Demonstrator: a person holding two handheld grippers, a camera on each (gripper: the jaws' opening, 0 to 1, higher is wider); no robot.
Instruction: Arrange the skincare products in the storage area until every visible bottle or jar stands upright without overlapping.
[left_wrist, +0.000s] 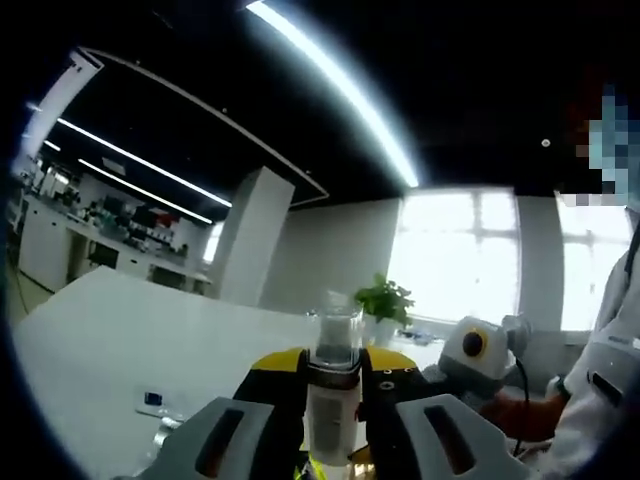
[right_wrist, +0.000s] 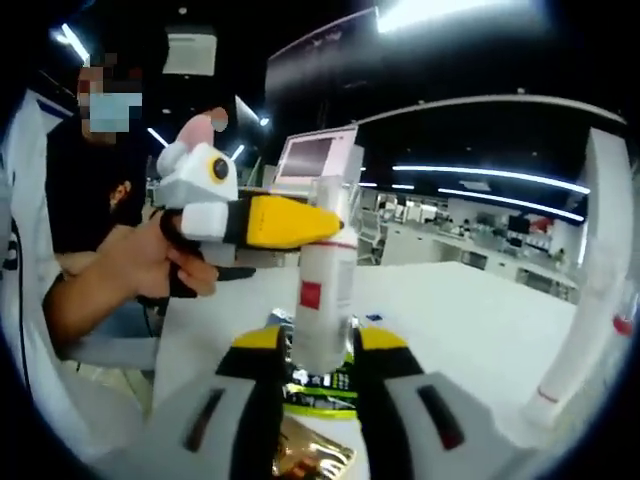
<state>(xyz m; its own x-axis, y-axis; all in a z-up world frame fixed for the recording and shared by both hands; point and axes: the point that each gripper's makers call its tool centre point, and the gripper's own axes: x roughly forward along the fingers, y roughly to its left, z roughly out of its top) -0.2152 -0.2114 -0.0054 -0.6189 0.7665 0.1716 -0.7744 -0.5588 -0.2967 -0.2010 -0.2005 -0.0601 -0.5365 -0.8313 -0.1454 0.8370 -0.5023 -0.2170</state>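
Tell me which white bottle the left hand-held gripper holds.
The clear-capped bottle with the red square label, upright in the left hand-held gripper. The other white bottle, red-banded, leans at the right gripper view's edge, apart.

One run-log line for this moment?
left gripper: shut on white bottle | right gripper: shut on it too | bottle: upright, lifted | white table: below

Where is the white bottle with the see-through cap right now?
The white bottle with the clear cap is up off the white table, upright between the right gripper and the left gripper; both grip it, in the middle of both views.
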